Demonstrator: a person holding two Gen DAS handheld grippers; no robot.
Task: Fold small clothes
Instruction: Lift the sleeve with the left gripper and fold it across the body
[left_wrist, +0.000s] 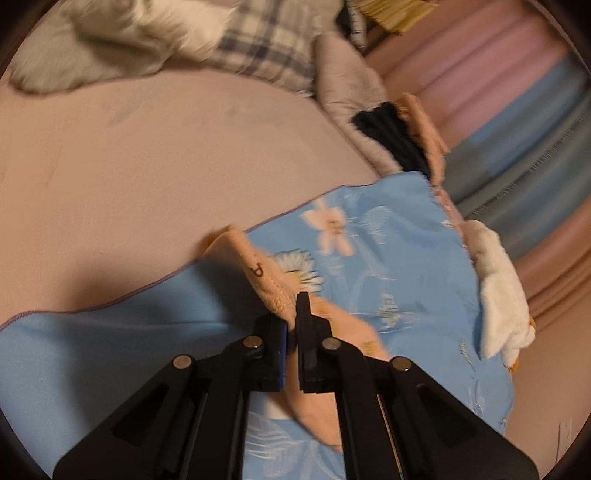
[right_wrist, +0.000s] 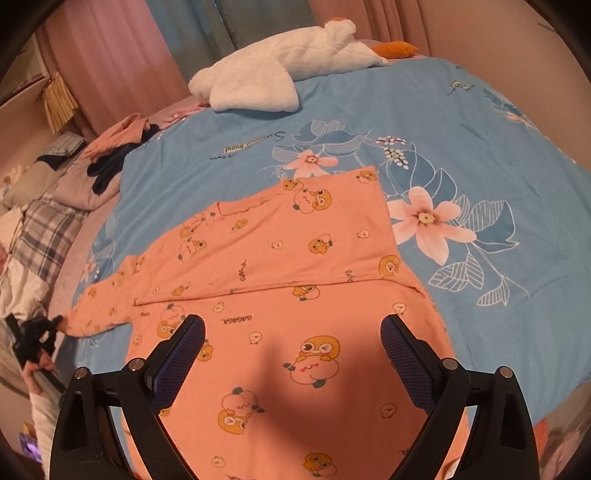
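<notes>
The orange printed garment (right_wrist: 288, 280) lies spread on the blue floral bedsheet (right_wrist: 461, 122) on the bed, with 1 side panel already turned over the body along a seam that runs across the right wrist view. The step in hand looks like the sleeve fold: the left tongs (left_wrist: 295, 325) are clamped on the cuff of the sleeve (right_wrist: 107, 306), which sticks out to the left of that view, the fabric pinched between the pads. The right tongs (right_wrist: 293, 354) hover wide apart above the lower body of the garment, holding nothing.

The next move, I judge, calls for carrying the cuff inward across the chest so that the sleeve lies flat on the folded panel, without dragging the body askew.

The garment's long axis runs from the near edge of the right wrist view up and away toward the white plush toy (right_wrist: 280, 70); the sleeve points left, roughly square to that axis.
</notes>
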